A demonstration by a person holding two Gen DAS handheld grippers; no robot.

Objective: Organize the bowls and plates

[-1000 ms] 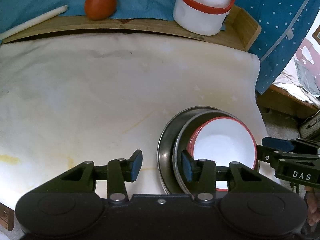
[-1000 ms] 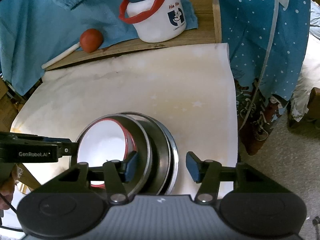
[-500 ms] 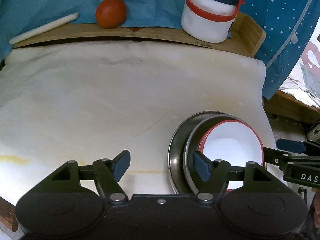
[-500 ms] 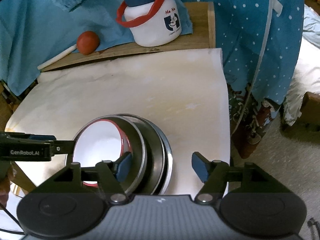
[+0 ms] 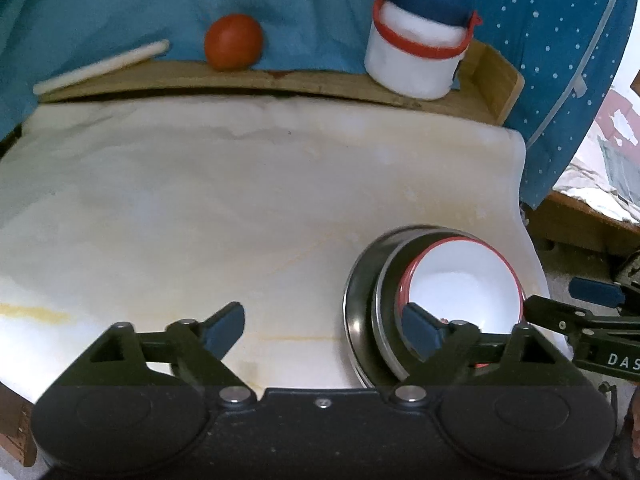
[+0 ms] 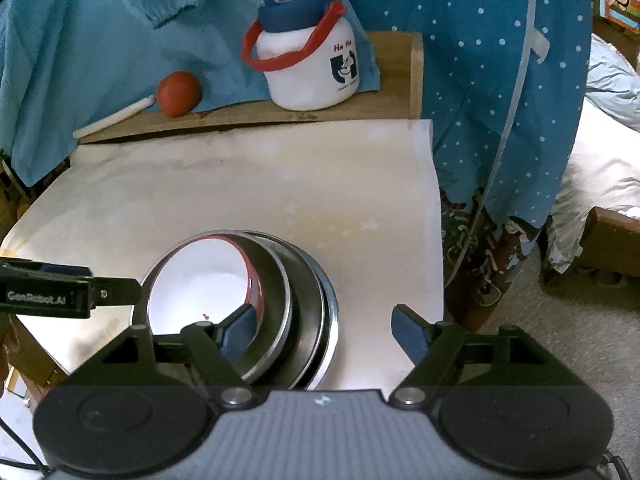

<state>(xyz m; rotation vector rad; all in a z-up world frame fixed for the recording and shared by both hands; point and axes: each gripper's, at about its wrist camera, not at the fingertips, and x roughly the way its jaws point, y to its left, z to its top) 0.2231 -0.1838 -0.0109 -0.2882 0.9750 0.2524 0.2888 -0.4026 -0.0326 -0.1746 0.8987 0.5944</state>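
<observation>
Steel and enamel make up the one pile on this surface [image 5: 240, 200]: a white enamel bowl [image 5: 460, 288] with a red rim sits nested inside a steel bowl [image 5: 386, 300], and that in turn rests on a wider steel plate [image 5: 356, 304], the sizes stepping down so each piece cradles the next. The stack stands at the near right corner of the pale, stained sheet that covers the surface, close to its edge, which looks like a chosen spot to keep the rest of the sheet free. The left gripper [image 5: 322, 330] has its jaws spread wide and holds nothing; its right finger hangs over the near rim of the stack while its left finger is over bare sheet. The right gripper [image 6: 320, 330] is likewise wide apart and empty, its left finger above the near side of the enamel bowl [image 6: 200, 280] and its right finger well clear of the stack's outer edge. With both grippers flanking the stack and neither one closed on it, I would judge the nesting done, or nearly so. Beyond the stack, on the bare wooden strip at the back, a white jar [image 6: 308, 68] with a blue lid and red handle, a red ball [image 6: 178, 94] and a white stick [image 6: 114, 118] lie against the blue cloth [image 6: 100, 40], apart from the dishes and, I think, no part of the job.
</observation>
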